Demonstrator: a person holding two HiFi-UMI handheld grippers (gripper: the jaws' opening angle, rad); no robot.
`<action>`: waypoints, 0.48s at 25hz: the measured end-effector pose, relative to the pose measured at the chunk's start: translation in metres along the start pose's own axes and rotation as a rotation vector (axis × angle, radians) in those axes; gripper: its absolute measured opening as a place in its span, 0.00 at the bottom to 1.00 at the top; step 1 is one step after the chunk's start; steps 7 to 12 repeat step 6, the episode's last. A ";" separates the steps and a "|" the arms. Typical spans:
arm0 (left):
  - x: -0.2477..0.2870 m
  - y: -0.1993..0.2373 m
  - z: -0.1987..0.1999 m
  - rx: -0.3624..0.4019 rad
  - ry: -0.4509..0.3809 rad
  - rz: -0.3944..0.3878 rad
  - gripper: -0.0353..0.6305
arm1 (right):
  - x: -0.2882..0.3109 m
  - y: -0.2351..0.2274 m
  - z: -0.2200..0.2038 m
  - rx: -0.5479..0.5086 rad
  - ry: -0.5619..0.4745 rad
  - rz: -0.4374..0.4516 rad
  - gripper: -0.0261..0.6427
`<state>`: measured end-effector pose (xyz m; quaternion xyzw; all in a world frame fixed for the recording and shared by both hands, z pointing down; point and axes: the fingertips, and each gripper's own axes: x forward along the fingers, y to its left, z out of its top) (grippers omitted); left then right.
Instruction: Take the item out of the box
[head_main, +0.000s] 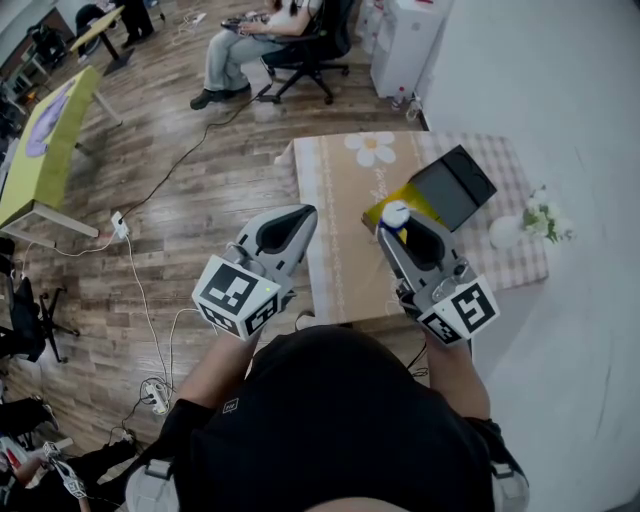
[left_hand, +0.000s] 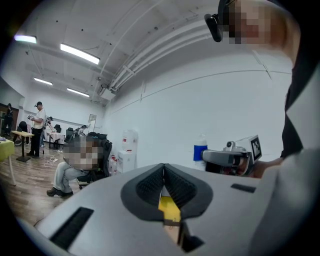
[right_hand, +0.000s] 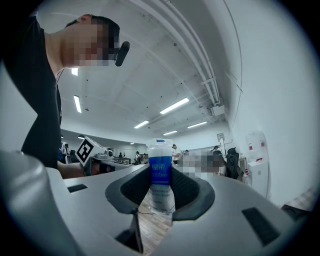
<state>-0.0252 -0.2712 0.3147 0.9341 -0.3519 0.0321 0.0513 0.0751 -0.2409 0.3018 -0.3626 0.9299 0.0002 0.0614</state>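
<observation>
The beige cloth-covered counter (head_main: 340, 190) carries the yellow box with raised black lid (head_main: 452, 186) at one o'clock. My left gripper (left_hand: 163, 182) is pinched together, empty. My right gripper (head_main: 397, 228) clamps the clear blue-labelled plastic bottle (right_hand: 160, 172), seemingly already out of the box. Next: set it down on bare cloth.

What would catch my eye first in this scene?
A small blue-labelled bottle stands clamped upright in the right tool, above the near edge of a cloth-covered table. Just beyond it on the table lies an open box with a dark lid. The left tool, shut and empty, hangs beside the table.
</observation>
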 end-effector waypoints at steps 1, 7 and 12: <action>0.000 0.000 0.000 -0.001 -0.001 0.000 0.07 | 0.000 0.000 0.000 -0.001 -0.001 0.000 0.24; 0.000 0.000 -0.004 -0.007 -0.004 -0.001 0.07 | -0.001 0.000 -0.004 0.000 0.000 0.002 0.24; 0.000 0.000 -0.004 -0.007 -0.004 -0.001 0.07 | -0.001 0.000 -0.004 0.000 0.000 0.002 0.24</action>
